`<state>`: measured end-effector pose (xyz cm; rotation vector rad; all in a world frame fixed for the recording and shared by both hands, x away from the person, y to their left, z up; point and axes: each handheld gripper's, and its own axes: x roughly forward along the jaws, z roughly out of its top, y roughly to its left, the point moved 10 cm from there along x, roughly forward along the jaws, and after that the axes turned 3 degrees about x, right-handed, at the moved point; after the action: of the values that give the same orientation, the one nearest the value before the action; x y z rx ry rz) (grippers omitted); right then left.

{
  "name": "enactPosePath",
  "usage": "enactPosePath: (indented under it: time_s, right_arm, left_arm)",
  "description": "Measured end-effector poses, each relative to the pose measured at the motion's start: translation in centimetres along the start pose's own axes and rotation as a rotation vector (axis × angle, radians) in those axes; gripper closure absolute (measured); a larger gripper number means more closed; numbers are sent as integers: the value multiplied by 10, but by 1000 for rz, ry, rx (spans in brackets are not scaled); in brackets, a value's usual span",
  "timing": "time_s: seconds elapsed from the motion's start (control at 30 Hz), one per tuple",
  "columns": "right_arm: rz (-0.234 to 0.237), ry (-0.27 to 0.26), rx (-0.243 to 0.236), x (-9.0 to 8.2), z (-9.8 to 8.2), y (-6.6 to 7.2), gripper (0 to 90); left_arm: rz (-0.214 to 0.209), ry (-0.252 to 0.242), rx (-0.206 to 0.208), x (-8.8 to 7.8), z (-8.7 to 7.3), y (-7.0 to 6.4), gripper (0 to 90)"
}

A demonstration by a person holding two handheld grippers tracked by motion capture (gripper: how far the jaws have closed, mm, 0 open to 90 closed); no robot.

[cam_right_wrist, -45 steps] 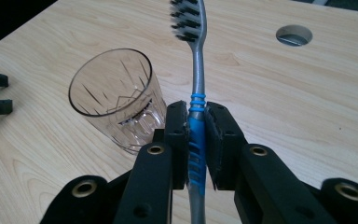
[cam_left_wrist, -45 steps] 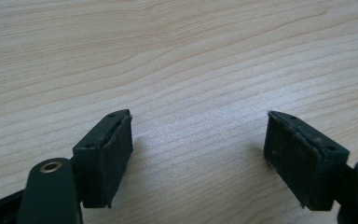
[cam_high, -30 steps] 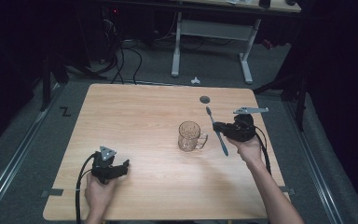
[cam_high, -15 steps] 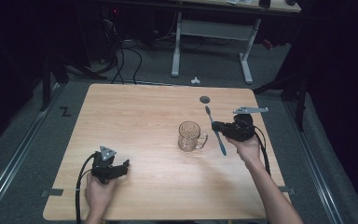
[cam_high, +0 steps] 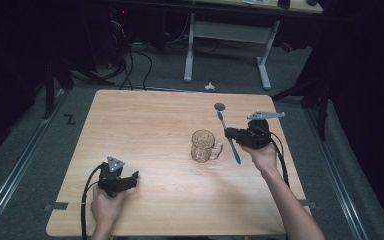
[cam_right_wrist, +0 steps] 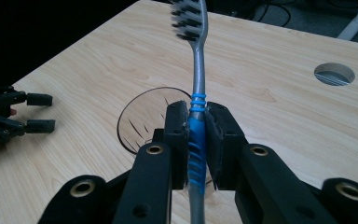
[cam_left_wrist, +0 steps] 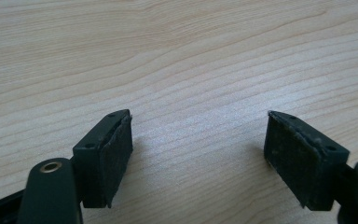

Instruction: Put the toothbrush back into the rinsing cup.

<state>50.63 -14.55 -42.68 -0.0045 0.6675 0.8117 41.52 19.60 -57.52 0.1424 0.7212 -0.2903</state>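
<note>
Right claw (cam_right_wrist: 196, 140) is clamped on the toothbrush (cam_right_wrist: 196, 116) at its blue grip, bristle end free, just beside the glass mug (cam_high: 203, 146), likely lining up a drop-in. Left claw (cam_left_wrist: 198, 158) rests wide open and empty on the bench (cam_high: 150, 130), well clear.

No legible text, label, brand or number appears on any surface. One mark resembling a black letter "Z" (cam_high: 70, 119) lies on the grey floor beside the table's (cam_high: 145, 125) edge, well beyond the left gripper (cam_high: 125, 181).
</note>
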Motion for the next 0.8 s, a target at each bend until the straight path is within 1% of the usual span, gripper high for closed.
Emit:
enactPosePath:
  time_s: [0.13,0.17,0.23,0.37,0.43,0.5,0.6,0.8]
  right_arm:
    - [2,-14,-1,2,3,1,795]
    - [6,-29,-6,3,5,2,795]
    - [10,-38,-6,4,6,3,795]
    - [11,-47,-3,6,7,3,795]
    - [12,-66,-2,7,10,4,796]
    - [15,-75,3,8,13,4,796]
    - [19,-75,8,10,14,3,796]
    - [24,-86,-9,13,24,9,796]
  left_arm:
    - [0,0,0,0,0,0,241]
    - [0,0,0,0,0,0,241]
    - [0,0,0,0,0,0,241]
    - [0,0,0,0,0,0,241]
    - [0,0,0,0,0,0,241]
    - [0,0,0,0,0,0,241]
    - [0,0,0,0,0,0,241]
    - [0,0,0,0,0,0,241]
